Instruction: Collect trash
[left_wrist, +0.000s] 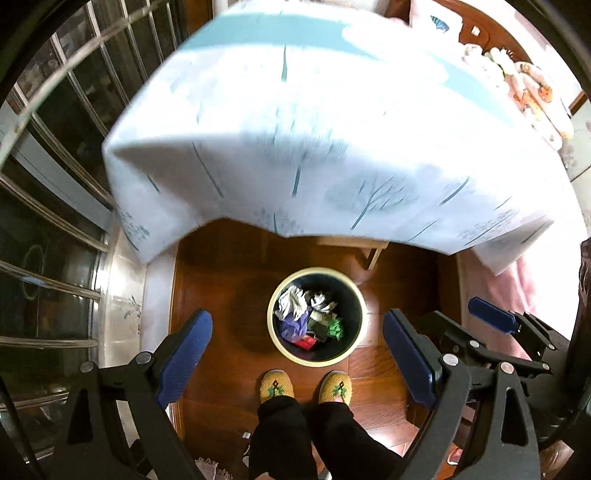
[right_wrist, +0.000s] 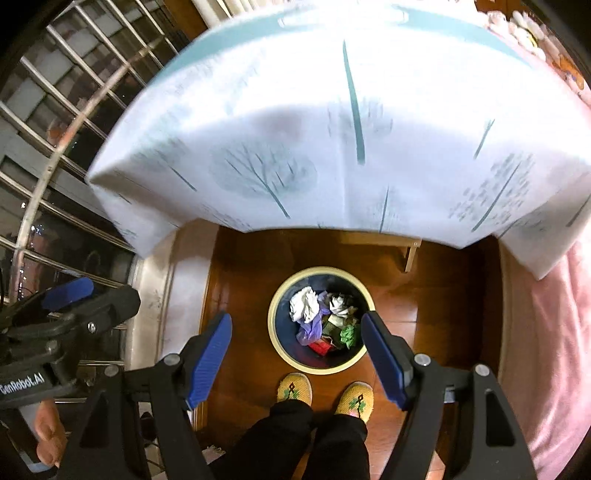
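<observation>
dark glossy wooden floor fills the lower middle of both views, with a table under a white cloth printed with teal trees taking up the top half, cloth corners hanging down over the edge, picture blurry there. light wooden leg or stool frame pokes out under the cloth edge. window with white grid bars on the left, dark outside. pink fabric hangs along the right side. stuffed toys or patterned stuff at far upper right, too blurred to name. round bin with pale rim and dark inside stands on the floor just in front of the person's yellow knit slippers, below the table edge. trash is in the bin: white crumpled paper, purple film, green scrap, red wrapper, all piled together. left gripper has blue pads spread wide, nothing between them, bin showing in the gap. right gripper likewise spread wide and holding nothing, its right pad overlapping the bin rim in view. both grippers sit side by side above the bin, each visible at the edge of the other's view. black trouser legs at the bottom.
</observation>
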